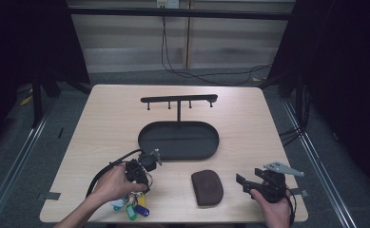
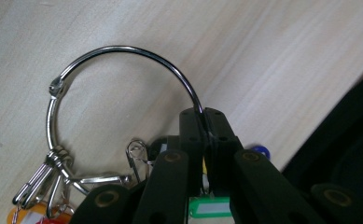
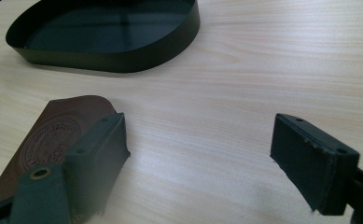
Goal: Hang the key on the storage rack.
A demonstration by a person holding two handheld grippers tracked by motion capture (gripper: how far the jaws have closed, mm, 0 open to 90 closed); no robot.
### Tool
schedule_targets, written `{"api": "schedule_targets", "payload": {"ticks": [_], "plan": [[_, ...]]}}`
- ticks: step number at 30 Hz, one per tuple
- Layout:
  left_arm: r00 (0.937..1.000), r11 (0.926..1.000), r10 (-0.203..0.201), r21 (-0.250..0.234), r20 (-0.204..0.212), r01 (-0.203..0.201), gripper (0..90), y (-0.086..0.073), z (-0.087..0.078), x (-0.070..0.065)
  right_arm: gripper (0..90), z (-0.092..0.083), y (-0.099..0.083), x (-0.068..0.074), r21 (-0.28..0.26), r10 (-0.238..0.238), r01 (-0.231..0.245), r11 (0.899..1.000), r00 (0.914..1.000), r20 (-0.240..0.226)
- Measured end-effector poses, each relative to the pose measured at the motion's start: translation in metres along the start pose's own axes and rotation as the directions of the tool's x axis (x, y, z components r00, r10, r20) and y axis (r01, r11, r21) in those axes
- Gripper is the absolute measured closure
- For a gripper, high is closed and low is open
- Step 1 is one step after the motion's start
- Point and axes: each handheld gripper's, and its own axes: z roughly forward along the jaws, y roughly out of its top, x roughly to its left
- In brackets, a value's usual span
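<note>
Fingers of the left gripper (image 2: pixel 202 123) were clamped on the key ring (image 2: pixel 123 49), tags hanging below them. Right gripper (image 3: pixel 200 154) gaped empty beside the brown pouch (image 3: pixel 53 133). Advised: lift slowly, keeping the wire pinched squarely.

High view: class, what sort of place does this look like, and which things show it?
Probably a recording lab or workshop: a bare wooden table on grey carpet, dark curtains around it, cables trailing across the floor, and a handheld left gripper.
</note>
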Motion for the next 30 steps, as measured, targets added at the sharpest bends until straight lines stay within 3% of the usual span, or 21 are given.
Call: {"api": "schedule_targets", "payload": {"ticks": [4, 10, 19, 30], "plan": [[0.9999, 0.9999, 0.010, 0.003, -0.006, -0.010, 87.3, -0.001, -0.011, 0.001, 18.7, 0.000, 0.000, 0.000, 0.001, -0.002, 0.002, 1.000, 1.0000, 0.000], [0.9985, 0.9986, -0.046, -0.029, -0.029, 0.045, 87.5, -0.002, -0.029, 0.006, 18.7, -0.001, 0.000, 0.000, -0.002, 0.004, -0.004, 1.000, 1.0000, 0.001], [0.9981, 0.9981, -0.029, -0.057, -0.055, 0.026, 87.8, -0.009, -0.059, 0.012, 18.7, -0.001, 0.000, 0.000, -0.002, 0.002, -0.002, 1.000, 1.0000, -0.001], [0.9931, 0.9930, -0.067, -0.103, -0.096, 0.057, 88.1, -0.014, -0.095, 0.021, 18.6, 0.000, 0.000, 0.000, -0.001, 0.005, -0.005, 1.000, 1.0000, 0.000]]}}
